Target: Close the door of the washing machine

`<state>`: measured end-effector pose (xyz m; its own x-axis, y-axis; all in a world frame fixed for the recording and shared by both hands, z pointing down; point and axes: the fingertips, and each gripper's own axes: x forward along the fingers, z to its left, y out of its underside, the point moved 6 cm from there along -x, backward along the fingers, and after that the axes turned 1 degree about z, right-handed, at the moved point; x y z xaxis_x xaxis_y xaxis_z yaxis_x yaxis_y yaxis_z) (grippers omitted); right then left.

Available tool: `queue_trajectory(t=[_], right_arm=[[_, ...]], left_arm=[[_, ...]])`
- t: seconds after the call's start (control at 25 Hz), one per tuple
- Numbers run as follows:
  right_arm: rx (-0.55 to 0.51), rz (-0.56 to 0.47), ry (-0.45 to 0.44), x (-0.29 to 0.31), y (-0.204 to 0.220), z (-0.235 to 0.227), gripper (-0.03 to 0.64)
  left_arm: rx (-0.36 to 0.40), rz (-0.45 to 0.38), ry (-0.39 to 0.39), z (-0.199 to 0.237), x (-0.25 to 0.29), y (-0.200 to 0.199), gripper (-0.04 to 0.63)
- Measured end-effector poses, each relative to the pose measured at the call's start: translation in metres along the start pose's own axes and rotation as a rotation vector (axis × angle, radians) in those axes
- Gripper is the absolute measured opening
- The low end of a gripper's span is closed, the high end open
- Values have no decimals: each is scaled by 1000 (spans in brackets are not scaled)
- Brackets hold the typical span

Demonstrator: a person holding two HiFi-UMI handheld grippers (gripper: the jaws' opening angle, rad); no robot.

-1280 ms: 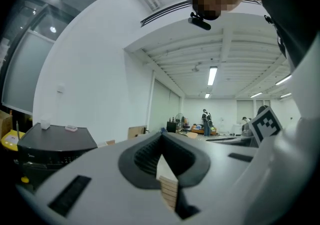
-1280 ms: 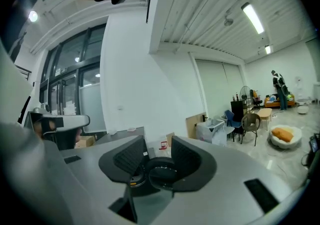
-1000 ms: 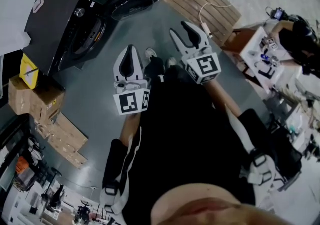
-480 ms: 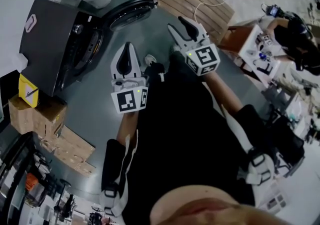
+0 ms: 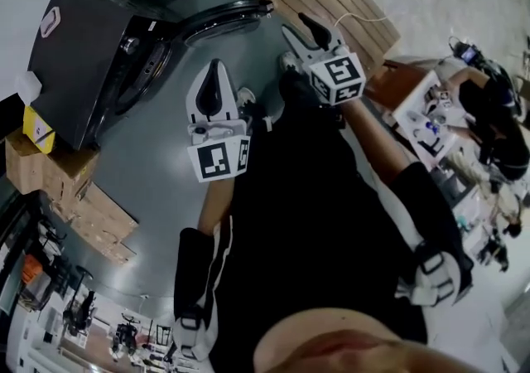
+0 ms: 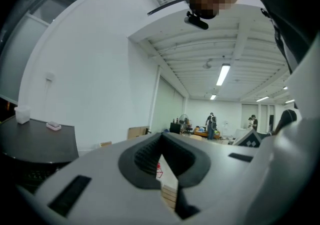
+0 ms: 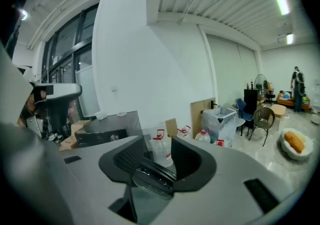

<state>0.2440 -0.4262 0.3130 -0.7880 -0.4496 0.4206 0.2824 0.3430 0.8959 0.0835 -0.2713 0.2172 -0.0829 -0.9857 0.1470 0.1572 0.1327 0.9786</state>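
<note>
Black washing machine (image 5: 79, 65) and door (image 5: 222, 18), grey floor (image 5: 153, 176).

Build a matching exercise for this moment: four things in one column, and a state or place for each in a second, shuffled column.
Things
1. washing machine door
2. left gripper
3. right gripper
4. cardboard boxes

States or places
A. jaws apart, nothing held
B. on the floor beside the washing machine
C. swung open
D. jaws together, nothing between them

Pairs: 1-C; 2-D; 3-A; 4-B
</note>
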Motion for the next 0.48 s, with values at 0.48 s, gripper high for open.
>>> queue_trajectory(t=[0.48], right_arm=[[-123, 276, -267, 113, 65, -119, 167]], left_arm=[[-4, 63, -153, -44, 120, 42, 5]])
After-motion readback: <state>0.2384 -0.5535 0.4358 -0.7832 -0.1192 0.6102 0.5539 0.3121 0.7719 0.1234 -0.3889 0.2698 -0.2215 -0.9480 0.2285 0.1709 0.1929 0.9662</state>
